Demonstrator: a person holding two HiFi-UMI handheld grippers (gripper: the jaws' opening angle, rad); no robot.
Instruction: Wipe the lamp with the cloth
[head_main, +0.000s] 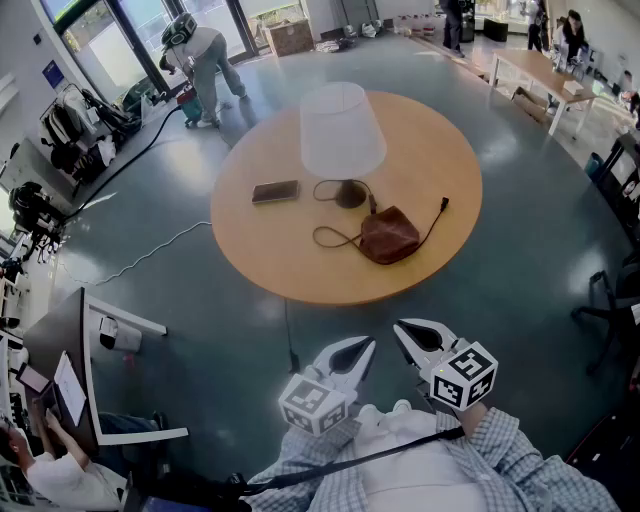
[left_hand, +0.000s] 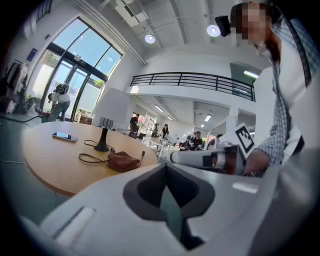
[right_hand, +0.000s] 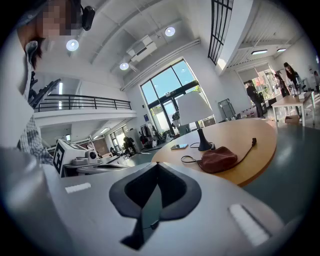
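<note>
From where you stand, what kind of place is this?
Probably a large open office or lab hall. A balcony railing runs under a high ceiling, tall glass doors fill one wall, and a long desk stands beyond the round wooden table.

lamp (head_main: 343, 130), brown cloth (head_main: 389, 236), phone (head_main: 275, 191) on round table (head_main: 300, 270); cord (head_main: 330, 237) looped beside cloth

place: big open-plan office or lab hall | ahead of left gripper (head_main: 366, 345) and right gripper (head_main: 402, 327): round wooden table (head_main: 300, 270) on grey floor (head_main: 540, 260) | beyond, to the left: tall glass doors (left_hand: 75, 95) | overhead: balcony railing (left_hand: 190, 80), ceiling lights (left_hand: 150, 38) | far right: work tables (head_main: 535, 68) with people (head_main: 573, 35) | left of left gripper: desk (head_main: 55, 345) with seated person (head_main: 50, 475)
</note>
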